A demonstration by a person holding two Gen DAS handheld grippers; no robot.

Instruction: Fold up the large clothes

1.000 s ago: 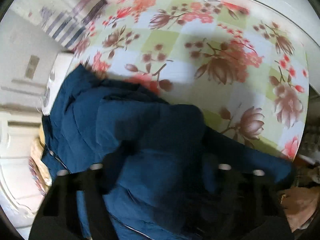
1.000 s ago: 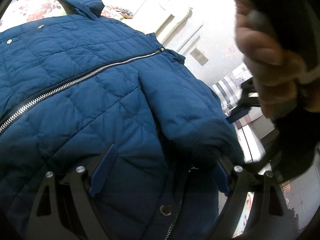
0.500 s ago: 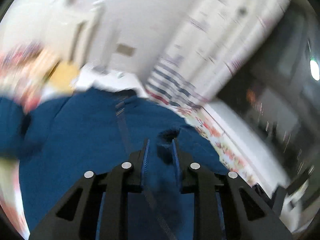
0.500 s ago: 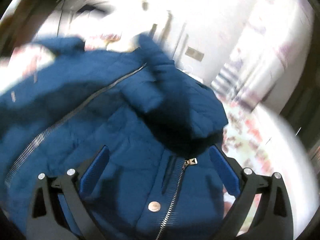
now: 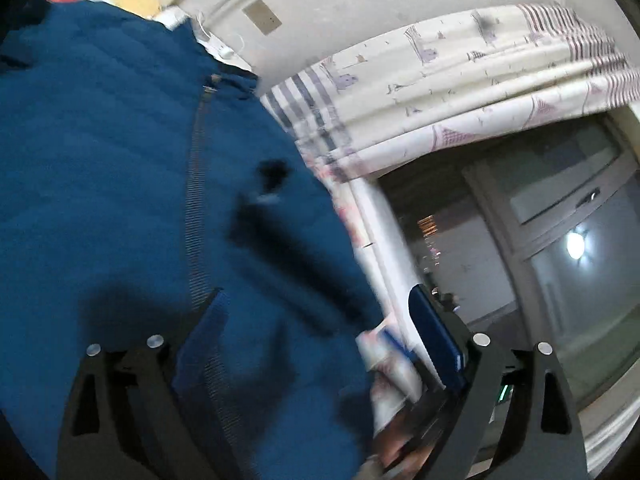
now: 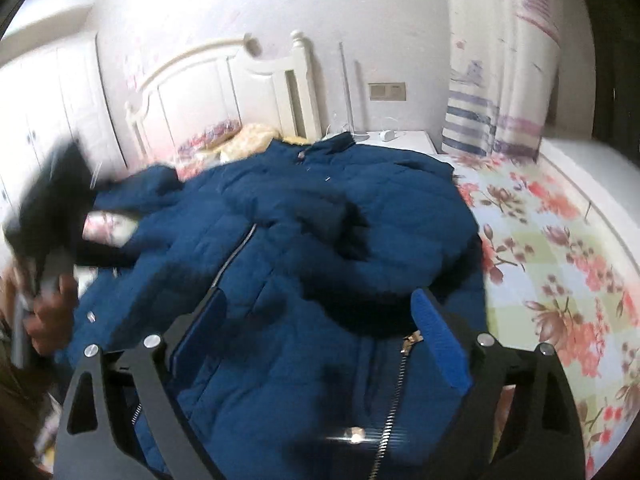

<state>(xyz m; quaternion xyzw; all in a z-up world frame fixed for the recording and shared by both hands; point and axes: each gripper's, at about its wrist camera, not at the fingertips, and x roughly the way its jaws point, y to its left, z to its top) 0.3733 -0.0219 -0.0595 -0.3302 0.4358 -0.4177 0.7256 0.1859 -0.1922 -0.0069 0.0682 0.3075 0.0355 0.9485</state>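
Dark blue quilted zip-front jacket [image 6: 304, 240] lies spread on the floral-sheeted bed [image 6: 560, 240] for folding, its right sleeve already laid across the chest. Left claw [image 5: 316, 324] has just sprung open, gripping nothing. Right claw [image 6: 320, 320] hangs open, empty, over the near hem.

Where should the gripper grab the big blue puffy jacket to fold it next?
Probably the cuff end of the sleeve lying across the chest of the blue quilted jacket. It humps above the flat body, so there is an edge to pinch. Come from above on the flowered bedsheet side with the right gripper, whose jaws stand open right before it.
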